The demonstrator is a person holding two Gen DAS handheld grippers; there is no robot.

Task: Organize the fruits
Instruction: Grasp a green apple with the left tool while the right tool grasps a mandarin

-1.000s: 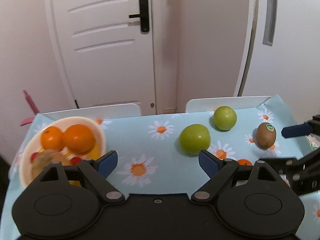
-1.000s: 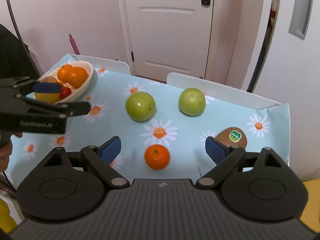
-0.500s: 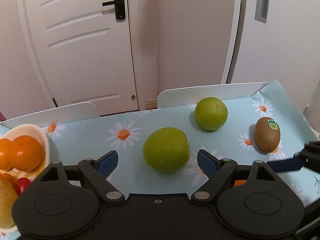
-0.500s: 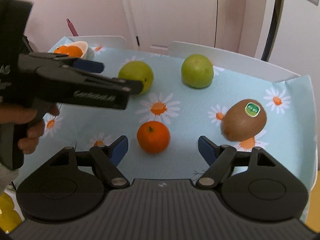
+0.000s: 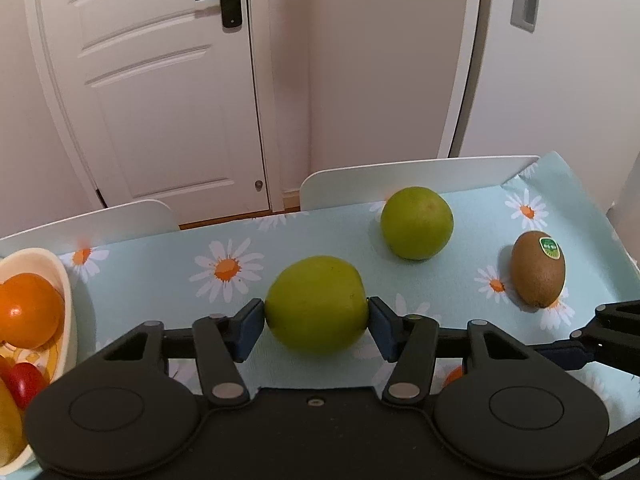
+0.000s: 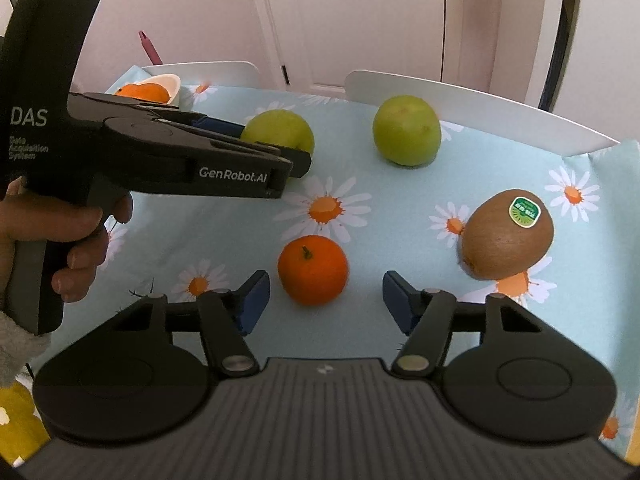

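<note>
The left gripper (image 5: pixel 316 320), jaws just closing, has its blue pads touching both sides of the smooth round green apple (image 5: pixel 317 304) on the daisy-print tablecloth (image 5: pixel 160 280). The right gripper (image 6: pixel 325 304), jaws also closing, stands spread around the dimpled orange tangerine (image 6: pixel 313 275), not touching.

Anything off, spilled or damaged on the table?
Nothing stands out. Fruit looks intact: kiwi, orange and far green apple sit loose on the tablecloth; the bowl is upright.
</note>
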